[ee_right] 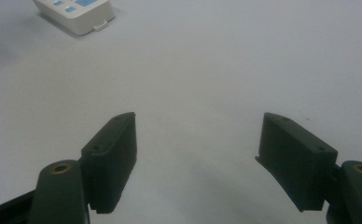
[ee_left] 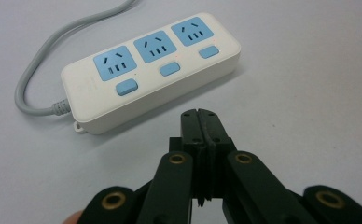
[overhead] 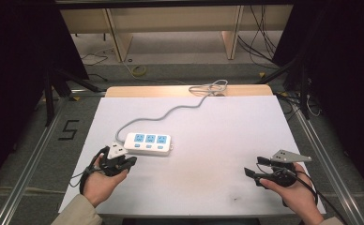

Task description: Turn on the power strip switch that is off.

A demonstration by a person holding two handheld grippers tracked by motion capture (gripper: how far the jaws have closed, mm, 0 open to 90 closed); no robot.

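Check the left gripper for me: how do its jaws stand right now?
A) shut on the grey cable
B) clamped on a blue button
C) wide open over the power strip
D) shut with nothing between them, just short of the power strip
D: in the left gripper view the left gripper has its pads pressed together, empty, on the near side of the power strip.

We see one obstacle on the white table [overhead: 208, 140]: the power strip [overhead: 148, 143], left of centre. Its grey cable [overhead: 170, 112] snakes to the far edge (ending there in a loose coil), crossing the far-left part of the sheet. Between the strip and the right gripper [overhead: 253, 174] the surface lies open; the near middle and the far-right corner allow free passage too.
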